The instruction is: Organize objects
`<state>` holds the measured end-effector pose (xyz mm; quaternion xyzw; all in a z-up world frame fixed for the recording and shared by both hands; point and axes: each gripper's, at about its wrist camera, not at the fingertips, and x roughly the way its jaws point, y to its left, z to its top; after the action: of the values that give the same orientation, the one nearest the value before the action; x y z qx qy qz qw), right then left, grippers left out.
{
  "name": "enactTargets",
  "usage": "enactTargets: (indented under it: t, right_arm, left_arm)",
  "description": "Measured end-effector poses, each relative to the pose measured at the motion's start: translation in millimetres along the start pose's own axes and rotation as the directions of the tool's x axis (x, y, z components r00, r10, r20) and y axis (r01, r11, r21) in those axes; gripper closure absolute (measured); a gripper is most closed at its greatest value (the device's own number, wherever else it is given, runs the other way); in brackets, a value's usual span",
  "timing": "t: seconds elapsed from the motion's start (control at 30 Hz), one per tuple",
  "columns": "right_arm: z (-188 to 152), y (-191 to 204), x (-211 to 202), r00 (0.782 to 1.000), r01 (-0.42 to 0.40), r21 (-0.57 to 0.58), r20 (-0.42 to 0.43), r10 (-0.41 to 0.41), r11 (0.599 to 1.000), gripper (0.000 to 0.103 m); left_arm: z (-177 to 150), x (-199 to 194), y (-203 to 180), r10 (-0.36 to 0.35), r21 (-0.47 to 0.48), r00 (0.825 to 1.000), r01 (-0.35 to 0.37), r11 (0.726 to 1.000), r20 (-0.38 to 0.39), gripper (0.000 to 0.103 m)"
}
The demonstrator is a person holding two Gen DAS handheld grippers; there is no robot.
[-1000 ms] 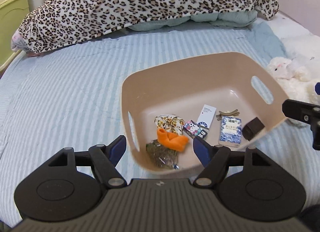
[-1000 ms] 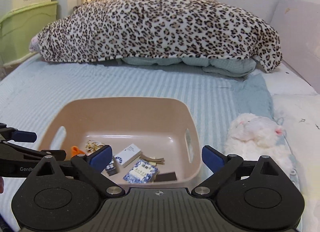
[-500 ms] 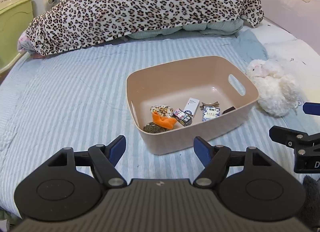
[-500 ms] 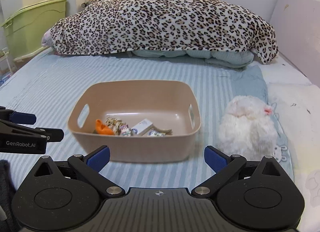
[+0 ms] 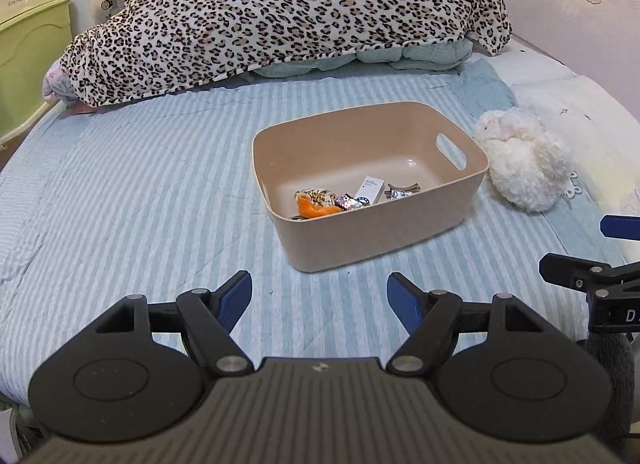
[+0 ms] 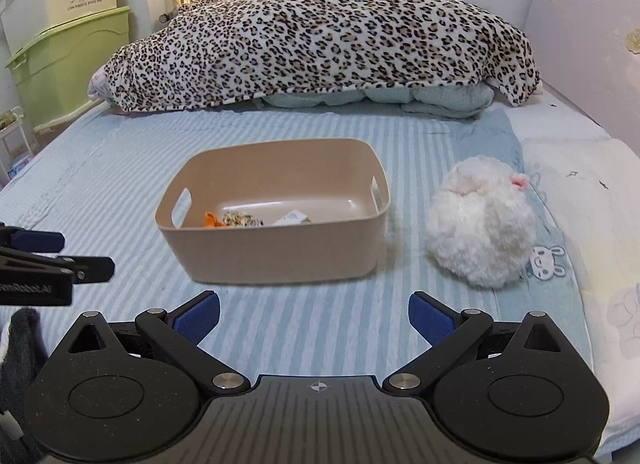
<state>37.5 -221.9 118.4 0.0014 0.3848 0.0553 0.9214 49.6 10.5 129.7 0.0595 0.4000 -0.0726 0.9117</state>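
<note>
Right wrist: bin (image 6: 280,252) beyond open, empty right hand-held gripper (image 6: 314,314).

left tool (image 5: 319,291) — jaws spread wide, empty, right tool (image 6: 314,311) — likewise spread, empty, side by side

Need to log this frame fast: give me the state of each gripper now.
Left gripper: open, holding nothing, above the bed short of the bin.
Right gripper: open, holding nothing.
</note>
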Motion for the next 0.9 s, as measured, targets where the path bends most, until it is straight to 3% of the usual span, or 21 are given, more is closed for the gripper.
enactTargets:
  t: [0.9]
  right_arm:
    - [-22.0, 14.7, -43.6, 0.998, -0.038, -0.024, 0.039, 0.039, 0.999, 0.001]
  left_arm:
    - [-26.4, -44.4, 3.3, -0.055, -0.012, 0.998, 0.056, 0.998, 0.043, 0.028]
